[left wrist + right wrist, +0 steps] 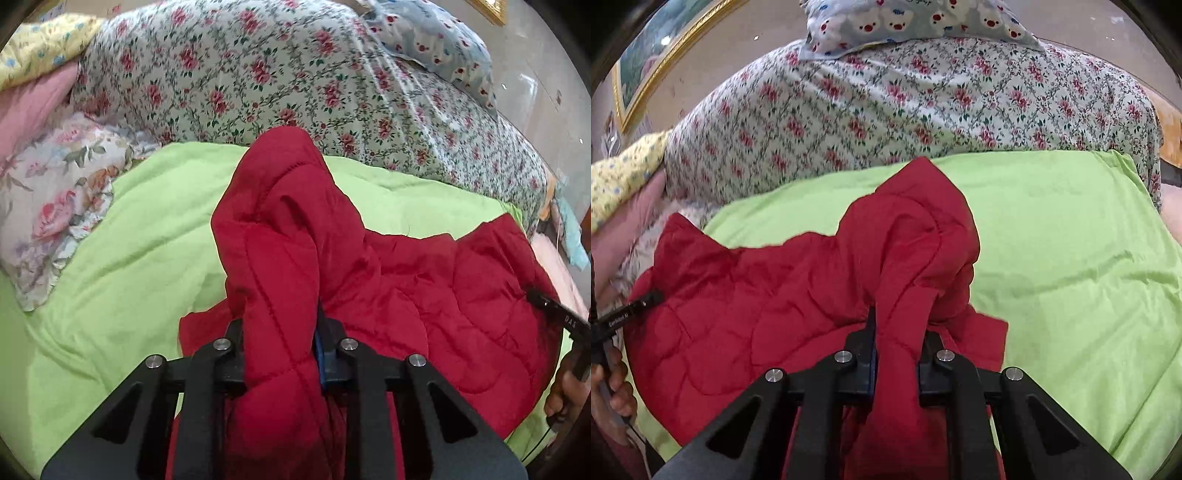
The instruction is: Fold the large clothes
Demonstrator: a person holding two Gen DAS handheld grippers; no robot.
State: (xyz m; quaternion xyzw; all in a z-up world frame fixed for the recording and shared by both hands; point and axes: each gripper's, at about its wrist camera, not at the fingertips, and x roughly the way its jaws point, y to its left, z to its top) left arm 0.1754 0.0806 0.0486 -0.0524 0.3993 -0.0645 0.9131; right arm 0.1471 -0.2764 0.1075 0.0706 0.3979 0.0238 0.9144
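A red quilted jacket (pixel 424 288) lies spread over a lime green blanket (pixel 140 236) on a bed. My left gripper (pixel 280 332) is shut on a bunched fold of the jacket, which rises in a peak between its jaws. My right gripper (pixel 899 332) is shut on another bunched fold of the same jacket (pixel 757 295). The right gripper also shows at the far right edge of the left wrist view (pixel 543 301), and the left gripper at the far left edge of the right wrist view (pixel 652 297), each at the jacket's edge.
A rose-print sheet (pixel 258 74) covers the bed behind the blanket. A floral pillow (pixel 55 206) lies at the left, with yellow fabric (pixel 40 51) and a pink pillow (pixel 29 107) behind it. A bear-print pillow (pixel 916 22) sits at the far end. A gold-framed picture (pixel 646 66) leans at the left.
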